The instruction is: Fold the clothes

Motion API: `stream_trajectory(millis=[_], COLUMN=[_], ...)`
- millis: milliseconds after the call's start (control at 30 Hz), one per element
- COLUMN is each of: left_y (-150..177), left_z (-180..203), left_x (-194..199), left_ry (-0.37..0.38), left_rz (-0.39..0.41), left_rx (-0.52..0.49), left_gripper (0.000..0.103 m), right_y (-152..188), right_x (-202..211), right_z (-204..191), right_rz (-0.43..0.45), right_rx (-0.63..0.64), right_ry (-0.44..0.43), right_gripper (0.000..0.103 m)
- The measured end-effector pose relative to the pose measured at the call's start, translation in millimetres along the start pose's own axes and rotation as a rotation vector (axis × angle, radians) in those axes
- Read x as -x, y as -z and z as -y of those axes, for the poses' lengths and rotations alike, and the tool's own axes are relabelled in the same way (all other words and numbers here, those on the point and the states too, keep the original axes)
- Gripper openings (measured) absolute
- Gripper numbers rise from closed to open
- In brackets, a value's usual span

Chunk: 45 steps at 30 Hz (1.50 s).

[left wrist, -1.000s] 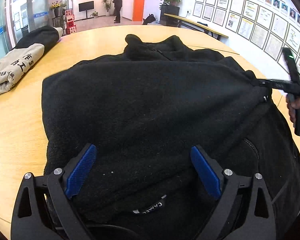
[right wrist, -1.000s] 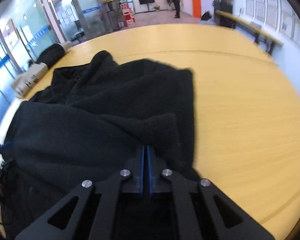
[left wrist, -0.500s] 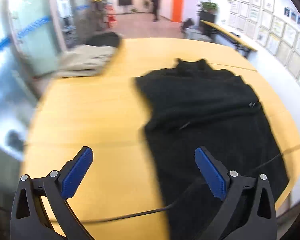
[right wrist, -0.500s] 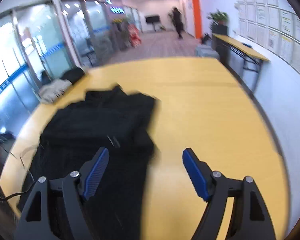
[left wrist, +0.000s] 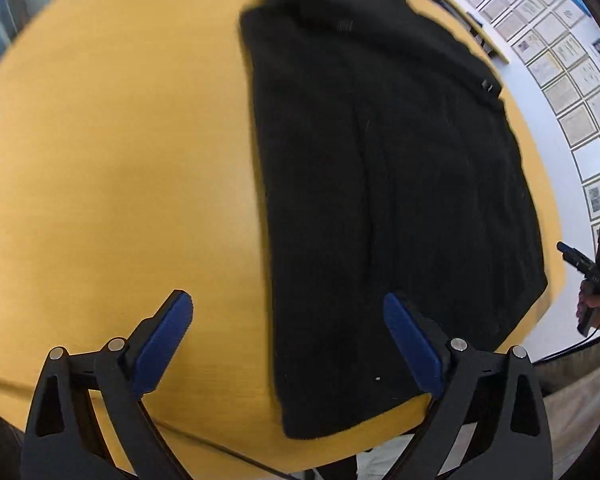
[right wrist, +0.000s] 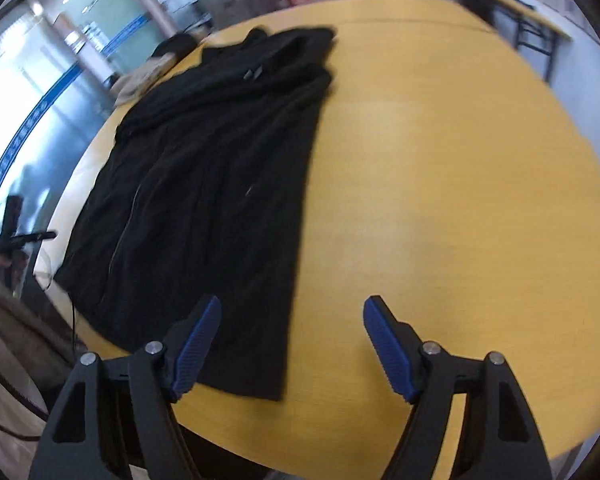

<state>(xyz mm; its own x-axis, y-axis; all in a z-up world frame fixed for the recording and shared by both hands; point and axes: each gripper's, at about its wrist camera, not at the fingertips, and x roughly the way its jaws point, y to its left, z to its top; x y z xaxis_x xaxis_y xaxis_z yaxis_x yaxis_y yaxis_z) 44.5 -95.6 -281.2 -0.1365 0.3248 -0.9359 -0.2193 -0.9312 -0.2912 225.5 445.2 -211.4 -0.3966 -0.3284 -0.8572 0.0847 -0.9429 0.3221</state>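
A black jacket [left wrist: 388,184] lies flat on the yellow worktop [left wrist: 112,168], folded lengthwise into a long narrow panel, collar toward 12 o'clock and hem at the near edge toward 6. It looks laid straight so that a crosswise fold can come next.

The left gripper [left wrist: 286,344] hangs above the near edge, jaws released and wide apart, holding nothing; the panel's left edge runs up between its fingers, the right finger over cloth and the left over bare wood. The right gripper [right wrist: 292,350] is likewise spread and empty, straddling the panel's right edge near the hem. Each gripper shows small at the far side of the other's view, well off the cloth.

Both seem held high and back to take in the whole panel before a new grasp. By my judgement the side folds are done, and hem to collar remains. Some pale clothes [right wrist: 144,78] lie at 11 o'clock beyond the collar.
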Motion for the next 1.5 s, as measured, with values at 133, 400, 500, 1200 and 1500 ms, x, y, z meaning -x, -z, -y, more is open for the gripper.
stream_trajectory(millis=[133, 400, 500, 1200, 1500], left_y=[11.3, 28.0, 28.1, 79.8, 33.7], left_z=[5.8, 15.9, 16.0, -6.1, 1.4], left_x=[-6.6, -8.8, -10.2, 32.7, 104.3], left_ry=[0.034, 0.075, 0.129, 0.178, 0.438], left_rz=[-0.027, -0.039, -0.072, -0.276, -0.008], left_rx=[-0.022, 0.006, 0.051, 0.132, 0.375], left_gripper=[0.099, 0.102, 0.095, 0.011, 0.011], right_y=[2.1, 5.3, 0.4, -14.1, -132.0], right_x=[-29.6, -43.2, -45.6, 8.8, 59.3], right_z=[-11.8, -19.0, -21.5, -64.4, -88.7], right_rz=[-0.053, -0.071, -0.084, -0.201, 0.158], right_rx=[0.037, 0.075, 0.11, 0.14, 0.153], right_ry=[-0.033, -0.082, -0.086, -0.162, -0.242], right_gripper=[0.075, 0.072, 0.07, 0.009, 0.009])
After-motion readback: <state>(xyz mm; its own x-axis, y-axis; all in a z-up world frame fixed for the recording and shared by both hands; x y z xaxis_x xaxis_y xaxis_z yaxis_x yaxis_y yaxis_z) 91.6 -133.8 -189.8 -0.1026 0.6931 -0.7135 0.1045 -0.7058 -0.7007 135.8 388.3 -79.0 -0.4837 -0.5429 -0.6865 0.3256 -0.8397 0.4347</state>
